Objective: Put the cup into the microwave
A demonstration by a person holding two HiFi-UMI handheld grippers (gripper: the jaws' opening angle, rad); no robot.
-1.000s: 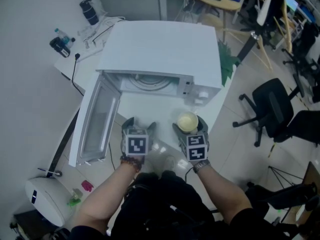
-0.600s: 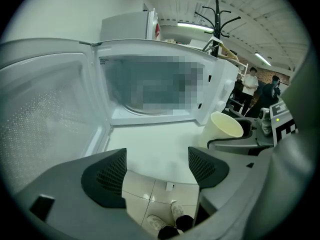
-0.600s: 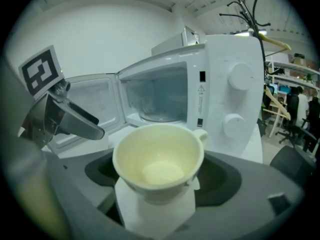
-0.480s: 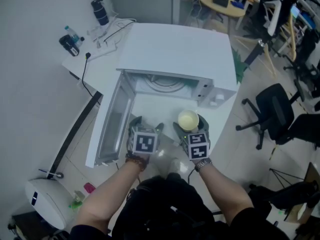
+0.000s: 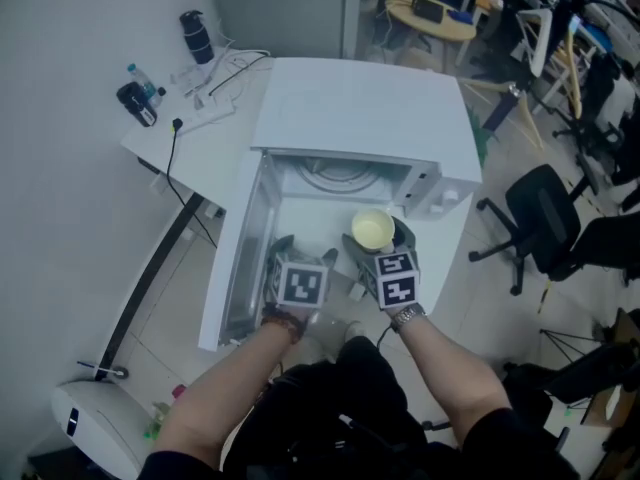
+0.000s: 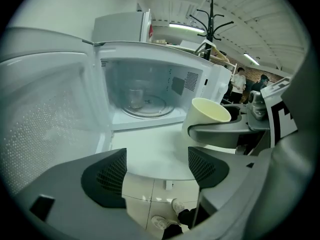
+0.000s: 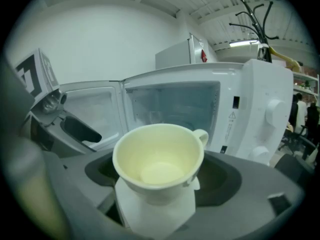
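A pale yellow cup [image 5: 373, 230] [image 7: 160, 166] [image 6: 206, 114] with a small handle is held upright in my right gripper [image 5: 372, 238] [image 7: 160, 194], just in front of the open white microwave [image 5: 365, 108] [image 7: 200, 109]. The microwave's door [image 5: 243, 258] [image 6: 40, 114] swings out to the left, and the glass turntable [image 6: 148, 105] shows inside the cavity. My left gripper [image 5: 300, 258] [image 6: 155, 171] hangs open and empty beside the door, over the table's front edge.
The microwave stands on a white table [image 5: 200, 148] with a power strip [image 5: 205, 116], cables, bottles [image 5: 143, 83] and a dark flask [image 5: 196, 35] at its far left. Office chairs [image 5: 545, 218] and a round table [image 5: 435, 18] stand to the right. A white appliance [image 5: 90, 423] sits on the floor at left.
Both grippers have moved forward toward the microwave opening, the right one carrying the cup closer to the cavity. The head view has shifted with them.
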